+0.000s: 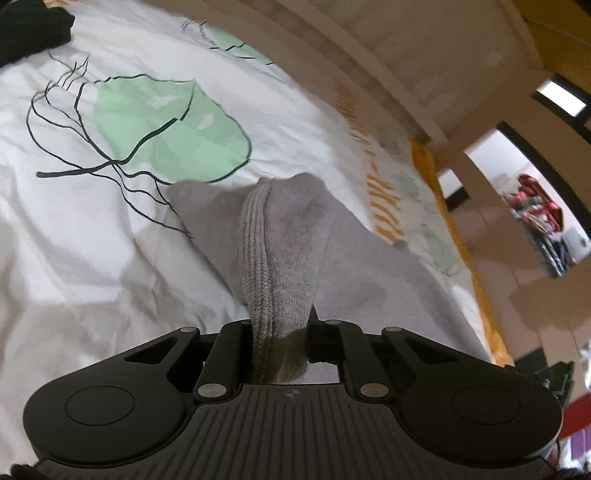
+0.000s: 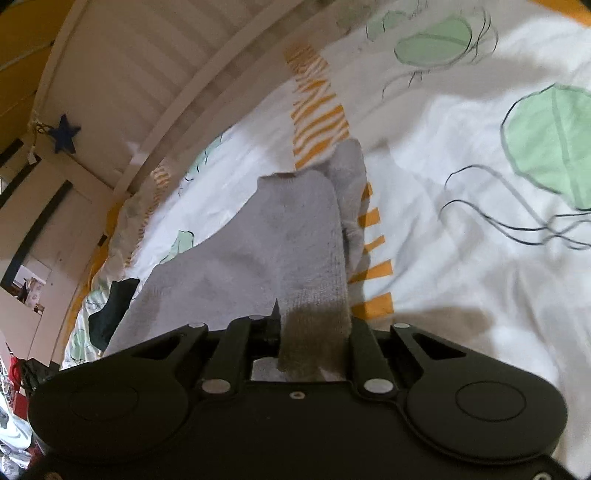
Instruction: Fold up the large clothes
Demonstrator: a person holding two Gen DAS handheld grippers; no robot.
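A grey knitted garment [image 1: 291,236] with a ribbed hem lies over a white bed cover printed with green leaves. My left gripper [image 1: 280,332] is shut on the ribbed edge, which bunches up between its jaws and hides the fingertips. In the right wrist view the same grey garment [image 2: 280,236] stretches away from my right gripper [image 2: 314,332], which is shut on another part of its ribbed edge. Cloth covers most of both pairs of fingers. The garment hangs lifted a little off the cover at both grips.
The bed cover [image 1: 110,240] spreads left and ahead, with an orange striped band [image 2: 317,110]. A dark cloth [image 1: 29,29] lies at the far left corner, another dark piece [image 2: 114,310] beside the garment. A white slatted bed frame [image 2: 147,74] borders the bed.
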